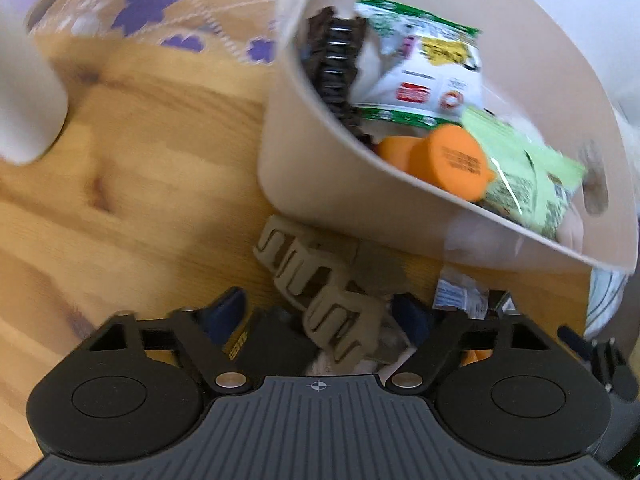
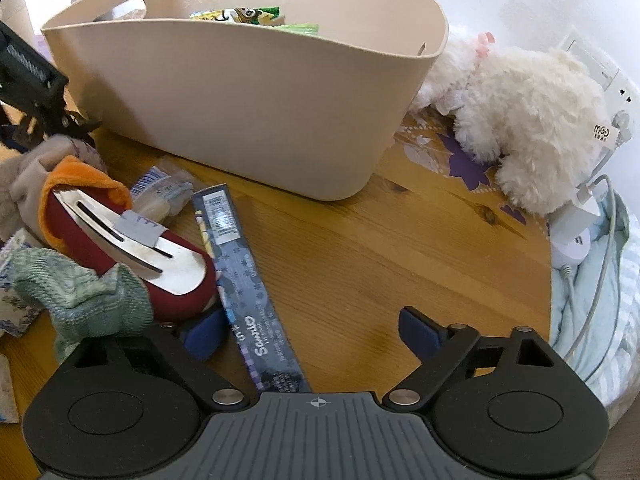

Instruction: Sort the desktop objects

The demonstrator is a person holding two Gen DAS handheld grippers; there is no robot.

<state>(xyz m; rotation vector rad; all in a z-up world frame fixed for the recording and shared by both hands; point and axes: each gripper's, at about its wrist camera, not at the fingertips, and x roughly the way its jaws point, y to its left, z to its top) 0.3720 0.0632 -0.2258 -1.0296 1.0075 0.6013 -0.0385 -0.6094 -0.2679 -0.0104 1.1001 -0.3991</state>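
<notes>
A beige basket point(image 1: 320, 184) point(image 2: 248, 120) stands on the wooden table and holds a black hair clip point(image 1: 336, 68), snack packets point(image 1: 424, 68) and an orange bottle point(image 1: 444, 160). My left gripper point(image 1: 320, 316) is open around a beige claw hair clip point(image 1: 320, 288) lying by the basket's near wall. My right gripper point(image 2: 312, 332) is open low over the table, its fingers either side of a long blue Sanrio box point(image 2: 248, 288). A red case with a metal clip point(image 2: 136, 248) lies beside its left finger.
A green cloth point(image 2: 80, 300), an orange cloth point(image 2: 80, 180) and small wrappers point(image 2: 164, 192) are piled at the left. A white plush toy point(image 2: 520, 120) and a charger with cables point(image 2: 576, 232) lie at the right table edge. A white cup point(image 1: 24, 92) stands far left.
</notes>
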